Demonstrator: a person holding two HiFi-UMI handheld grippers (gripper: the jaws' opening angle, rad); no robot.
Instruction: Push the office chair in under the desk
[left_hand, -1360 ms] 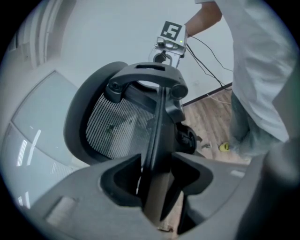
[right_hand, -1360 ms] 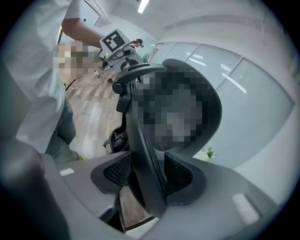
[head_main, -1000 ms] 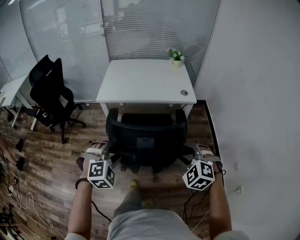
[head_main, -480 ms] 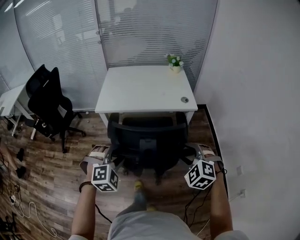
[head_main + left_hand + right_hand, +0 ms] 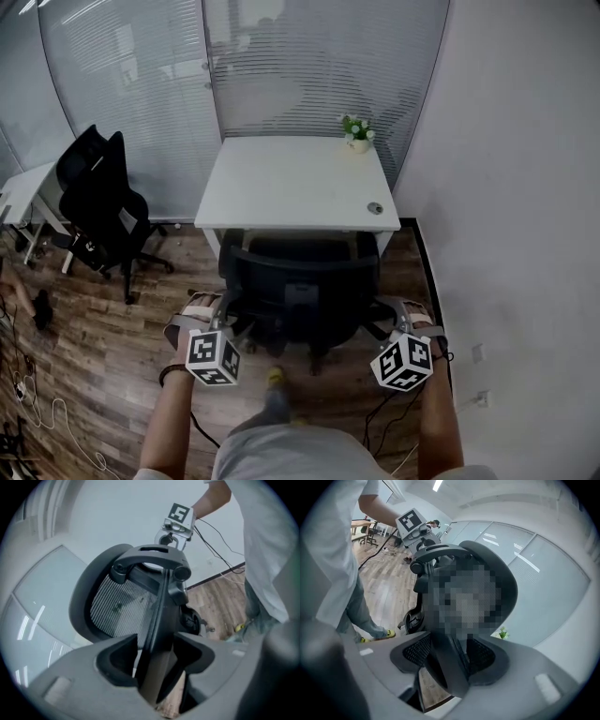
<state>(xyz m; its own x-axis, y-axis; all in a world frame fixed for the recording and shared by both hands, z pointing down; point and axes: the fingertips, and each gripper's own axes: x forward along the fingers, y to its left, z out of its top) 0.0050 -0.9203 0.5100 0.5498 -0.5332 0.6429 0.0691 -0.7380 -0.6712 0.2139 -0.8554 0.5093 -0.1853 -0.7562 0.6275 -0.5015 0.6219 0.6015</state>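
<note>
Head view showed the office chair (image 5: 298,281) with its seat under the desk (image 5: 291,183) and its backrest just outside the desk's near edge. The left gripper (image 5: 214,314), its jaws just opening, stood loose around the backrest's left rim. The right gripper (image 5: 394,314) clasped the right rim.

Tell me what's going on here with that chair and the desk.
A person stands behind the black office chair, with one gripper at each side of its backrest. The seat is already largely beneath the white desk. The left gripper has just been opening its jaws, with the backrest's edge between them but not pinched. The right gripper looks closed on the other edge.
</note>
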